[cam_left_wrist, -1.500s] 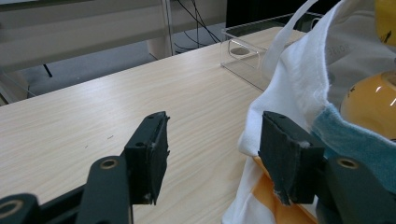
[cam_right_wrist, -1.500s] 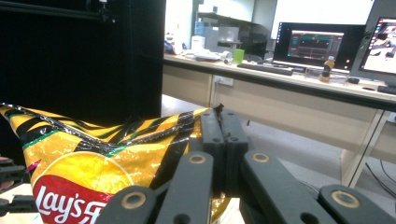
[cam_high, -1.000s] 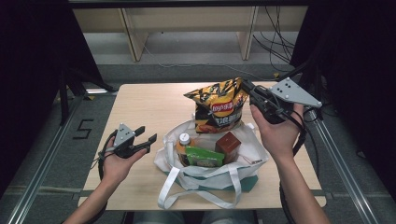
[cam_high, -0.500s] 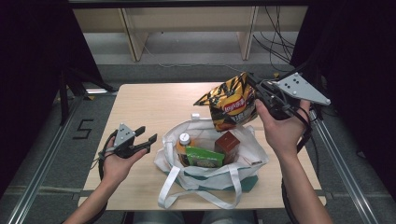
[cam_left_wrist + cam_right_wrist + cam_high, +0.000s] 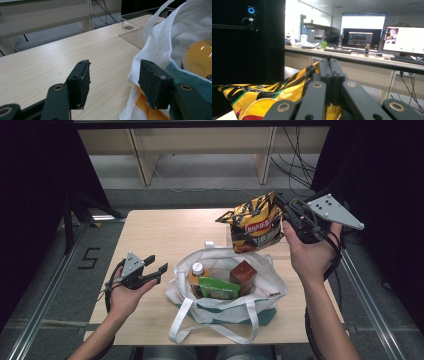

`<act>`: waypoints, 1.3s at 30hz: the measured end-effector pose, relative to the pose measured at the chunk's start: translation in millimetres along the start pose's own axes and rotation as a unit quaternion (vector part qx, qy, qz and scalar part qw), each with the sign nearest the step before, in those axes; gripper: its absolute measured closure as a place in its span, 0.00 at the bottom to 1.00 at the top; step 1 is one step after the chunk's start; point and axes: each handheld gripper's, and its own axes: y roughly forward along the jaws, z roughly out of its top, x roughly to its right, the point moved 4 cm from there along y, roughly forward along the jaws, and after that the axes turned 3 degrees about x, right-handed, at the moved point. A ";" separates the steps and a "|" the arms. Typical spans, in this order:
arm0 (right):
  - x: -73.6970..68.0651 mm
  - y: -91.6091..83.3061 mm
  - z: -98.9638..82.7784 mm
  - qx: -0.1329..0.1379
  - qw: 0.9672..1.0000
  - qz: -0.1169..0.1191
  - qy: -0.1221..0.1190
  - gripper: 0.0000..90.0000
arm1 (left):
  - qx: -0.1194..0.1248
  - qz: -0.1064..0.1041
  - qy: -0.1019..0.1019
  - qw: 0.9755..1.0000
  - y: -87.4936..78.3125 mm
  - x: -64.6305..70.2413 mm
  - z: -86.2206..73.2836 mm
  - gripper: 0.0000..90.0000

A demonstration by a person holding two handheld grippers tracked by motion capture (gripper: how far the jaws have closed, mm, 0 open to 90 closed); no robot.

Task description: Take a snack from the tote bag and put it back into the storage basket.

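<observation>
The right gripper (image 5: pixel 284 211) is clenched on the top seam of the chip bag (image 5: pixel 252 223); the right gripper view shows the two jaws pressed flat together with the yellow-and-black foil (image 5: pixel 274 96) pinched between them; the chip bag hangs in the air above the far right part of the bench (image 5: pixel 165 232), clear of the wood, its long axis running down and to the left from the jaws, tilted rather than plumb. Below and nearer the person sits the white tote bag (image 5: pixel 270 290), mouth open, with a bottle (image 5: pixel 196 272), a green packet (image 5: pixel 218 287) and a brown box (image 5: pixel 243 272) standing inside. The chip bag's lower edge is over the tote bag's far rim, to the right of the middle; whether this is a lift out or a lowering in I cannot say from one moment; either way the relation that matters is that the chip bag lies almost straight above the opening, so the next move is mostly vertical, with the right hand (image 5: pixel 310 255) the one that carries it. The left gripper (image 5: pixel 154 265) rests low beside the tote bag's left wall; its jaws are released with bare bench between them, and in the left gripper view the white cloth (image 5: pixel 160 42) is just beside the right jaw; touching or not I cannot tell; a clear plastic box (image 5: pixel 133 28) stands beyond.
</observation>
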 end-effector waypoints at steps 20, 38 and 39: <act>21.4 7.1 8.3 0.001 1.000 -0.027 0.002 1.00 | 0.001 -0.002 -0.003 1.000 0.7 -0.4 -0.4 0.46; 40.3 22.4 2.7 -0.016 0.998 -0.055 0.011 1.00 | 0.002 0.000 -0.006 1.000 0.4 -1.7 -0.8 0.46; 41.2 23.6 2.3 -0.015 0.998 -0.056 0.013 1.00 | 0.002 0.000 -0.005 1.000 0.3 -1.7 -0.9 0.46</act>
